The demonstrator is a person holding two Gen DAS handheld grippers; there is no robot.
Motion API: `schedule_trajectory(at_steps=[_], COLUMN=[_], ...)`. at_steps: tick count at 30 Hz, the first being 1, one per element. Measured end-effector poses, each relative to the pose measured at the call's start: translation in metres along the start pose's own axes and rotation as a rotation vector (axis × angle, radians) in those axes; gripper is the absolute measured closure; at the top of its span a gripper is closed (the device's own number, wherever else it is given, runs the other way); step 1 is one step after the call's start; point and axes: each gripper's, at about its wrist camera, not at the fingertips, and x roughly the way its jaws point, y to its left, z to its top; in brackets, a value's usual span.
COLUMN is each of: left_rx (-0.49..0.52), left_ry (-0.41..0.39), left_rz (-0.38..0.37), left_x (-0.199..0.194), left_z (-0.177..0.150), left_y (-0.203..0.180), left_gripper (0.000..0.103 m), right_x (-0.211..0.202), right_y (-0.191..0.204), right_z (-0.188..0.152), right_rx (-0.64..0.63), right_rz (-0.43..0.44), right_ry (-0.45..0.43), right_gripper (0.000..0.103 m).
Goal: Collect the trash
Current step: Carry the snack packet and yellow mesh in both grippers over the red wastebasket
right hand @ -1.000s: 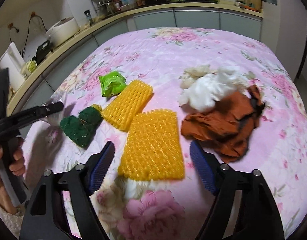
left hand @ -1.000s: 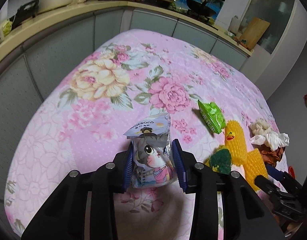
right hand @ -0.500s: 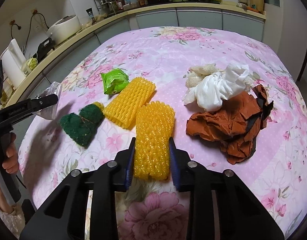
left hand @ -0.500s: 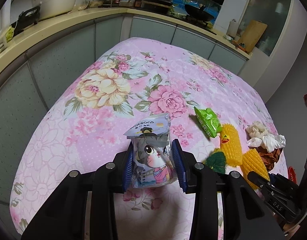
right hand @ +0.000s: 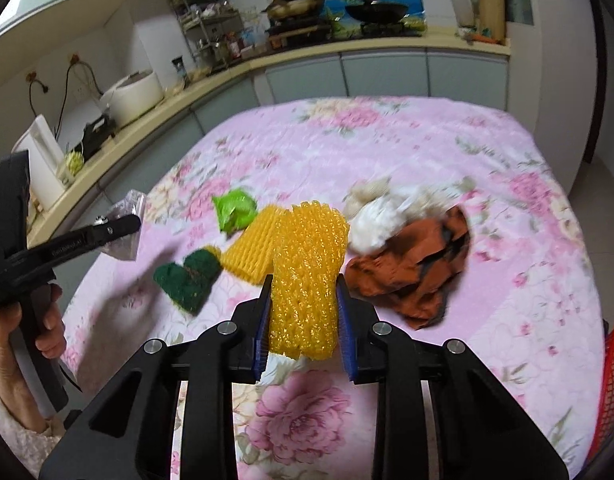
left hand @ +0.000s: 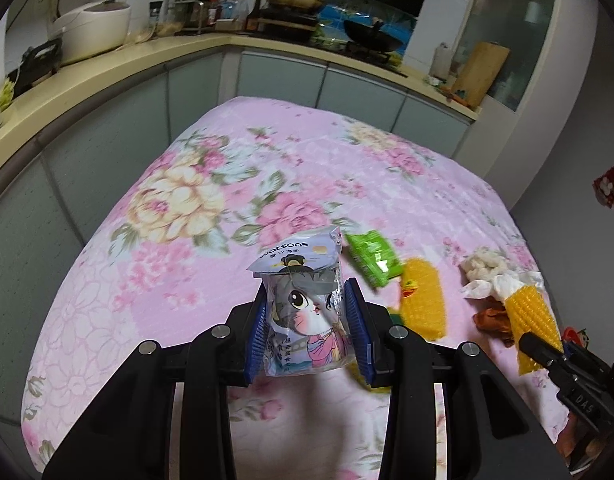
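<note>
My left gripper (left hand: pixel 309 332) is shut on a cartoon cat snack packet (left hand: pixel 303 308) and holds it above the pink floral table (left hand: pixel 187 280). My right gripper (right hand: pixel 303 316) is shut on a yellow foam net (right hand: pixel 307 276), lifted off the cloth; it also shows in the left wrist view (left hand: pixel 533 320). On the table lie a second yellow foam net (right hand: pixel 253 240), a green wrapper (right hand: pixel 235 210), a dark green scrubber (right hand: pixel 189 278), white tissue (right hand: pixel 377 220) and crumpled brown paper (right hand: pixel 415 272).
A red mesh basket (right hand: pixel 613 384) sits at the right edge of the right wrist view. Kitchen counters (left hand: pixel 107 64) with a rice cooker (left hand: pixel 93 30) and a wok (left hand: pixel 373 40) run behind the table.
My right gripper closed on the yellow foam net and lifted it off the table. My left gripper rose and pulled back with the packet still held.
</note>
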Motion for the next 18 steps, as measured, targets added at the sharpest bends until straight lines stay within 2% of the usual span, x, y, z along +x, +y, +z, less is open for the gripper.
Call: schedule_trajectory(at_steps=[18], left_rx=[0.155], left_ry=[-0.041], left_rz=[-0.102], left_x=[0.008], left_z=[0.025], left_y=[-0.084], left_gripper=[0.068], right_x=[-0.046], right_y=[-0.063], right_z=[0.026], right_rx=[0.113], right_rz=[-0.113], right_ry=[-0.145], right_gripper=[0.075])
